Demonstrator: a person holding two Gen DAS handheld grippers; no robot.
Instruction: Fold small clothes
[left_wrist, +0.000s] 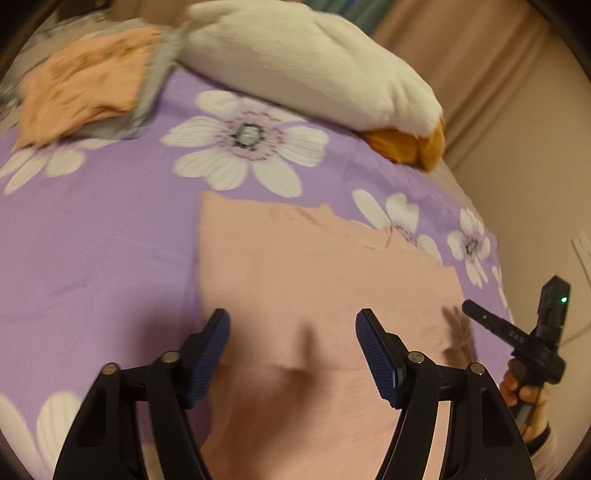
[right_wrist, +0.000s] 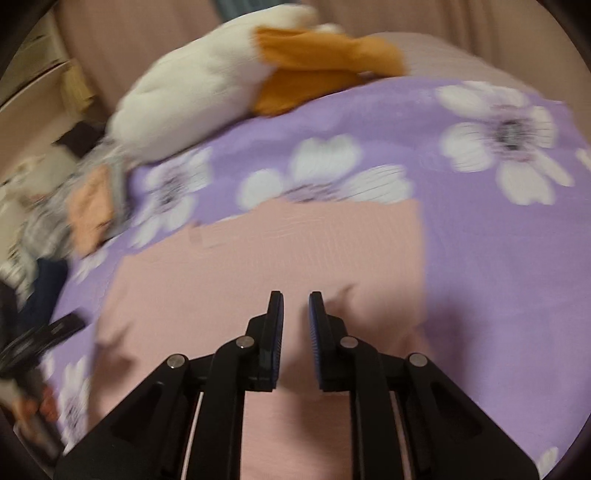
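Two grippers' fingers (left_wrist: 221, 325) empty above pink garment (left_wrist: 314, 266), purple bedspread (left_wrist: 110, 221) beyond edges

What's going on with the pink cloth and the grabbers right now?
Left gripper open, right gripper nearly shut, both empty. Pink cloth flat on bedspread. Plush toy behind, clear.

Purple floral bedsheet (left_wrist: 110, 229), pink garment (left_wrist: 295, 280) flat, plush duck (left_wrist: 303, 59), clothes pile (left_wrist: 81, 92)

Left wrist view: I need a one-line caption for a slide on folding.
Left gripper, jaws open, above a flat pink cloth garment on a purple floral bedsheet.
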